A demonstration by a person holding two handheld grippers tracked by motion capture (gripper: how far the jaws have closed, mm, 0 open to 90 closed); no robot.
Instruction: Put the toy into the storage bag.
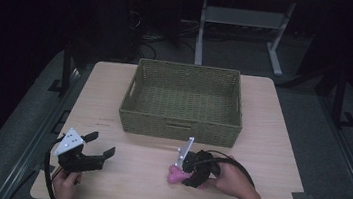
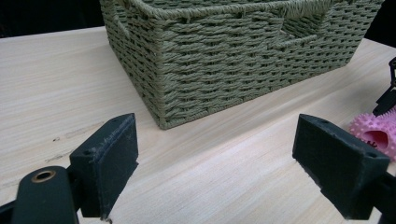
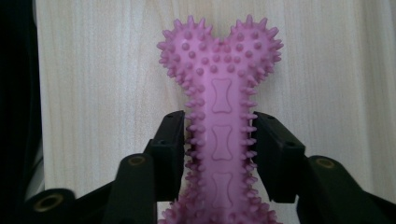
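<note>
Fingers (image 3: 170, 154) clamp the pink spiky bone (image 3: 219, 107)'s shaft, blurred from above.

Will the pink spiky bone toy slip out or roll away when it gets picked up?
Probably not. The pink spiky bone-shaped rubber toy is covered in little nubs, which should help the right gripper hold it; its jaws press on the narrow shaft. The wide knobby ends make rolling unlikely. It looks soft, so it may bend a little.
</note>
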